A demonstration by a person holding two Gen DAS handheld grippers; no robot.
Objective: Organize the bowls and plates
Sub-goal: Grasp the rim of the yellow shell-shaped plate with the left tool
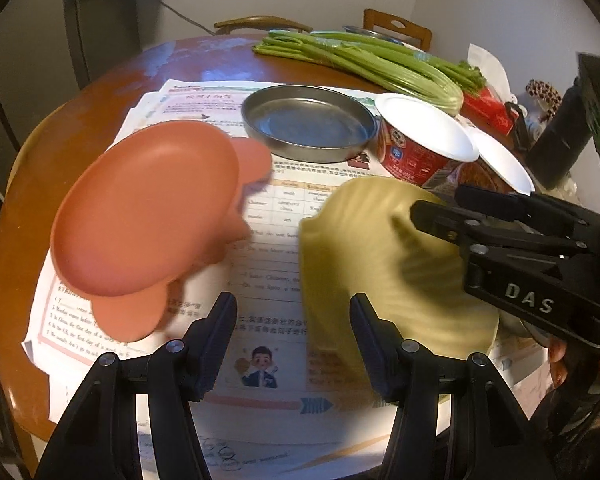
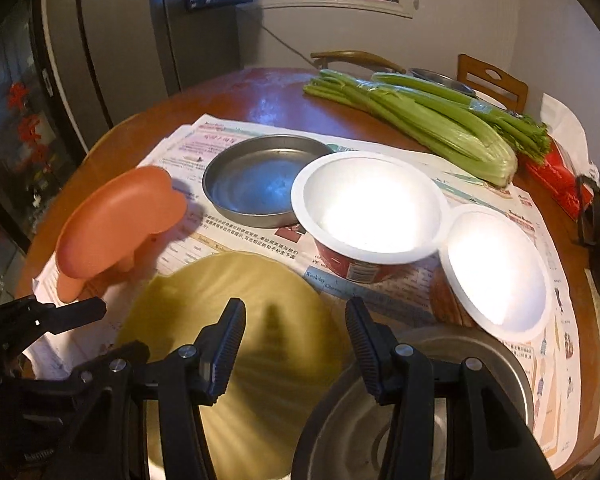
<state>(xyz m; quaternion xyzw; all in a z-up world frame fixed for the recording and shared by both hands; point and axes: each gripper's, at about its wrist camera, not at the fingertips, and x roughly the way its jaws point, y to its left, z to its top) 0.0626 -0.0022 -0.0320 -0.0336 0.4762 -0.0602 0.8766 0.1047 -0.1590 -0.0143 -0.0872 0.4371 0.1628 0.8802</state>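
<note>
An orange eared plate (image 1: 148,208) (image 2: 116,220) lies on the left of the printed sheets. Beside it is a ribbed yellow plate (image 1: 380,272) (image 2: 236,276), blurred in both views. My left gripper (image 1: 293,304) is open above the paper, between the two plates, its right finger against the yellow plate's edge. My right gripper (image 2: 295,308) (image 1: 436,204) is open and hangs over the yellow plate's right part with nothing pinched. Its right finger is above a steel bowl (image 2: 480,368). Behind stand a shallow steel pan (image 1: 308,120) (image 2: 260,180) and two white-lined red paper bowls (image 2: 368,204) (image 2: 496,268).
Printed paper sheets (image 1: 268,264) cover the round wooden table (image 1: 100,92). Celery stalks (image 2: 432,120) and a red packet (image 2: 556,180) lie at the back right. Chair backs (image 2: 496,80) stand behind the table, and a refrigerator (image 2: 112,40) is to the left.
</note>
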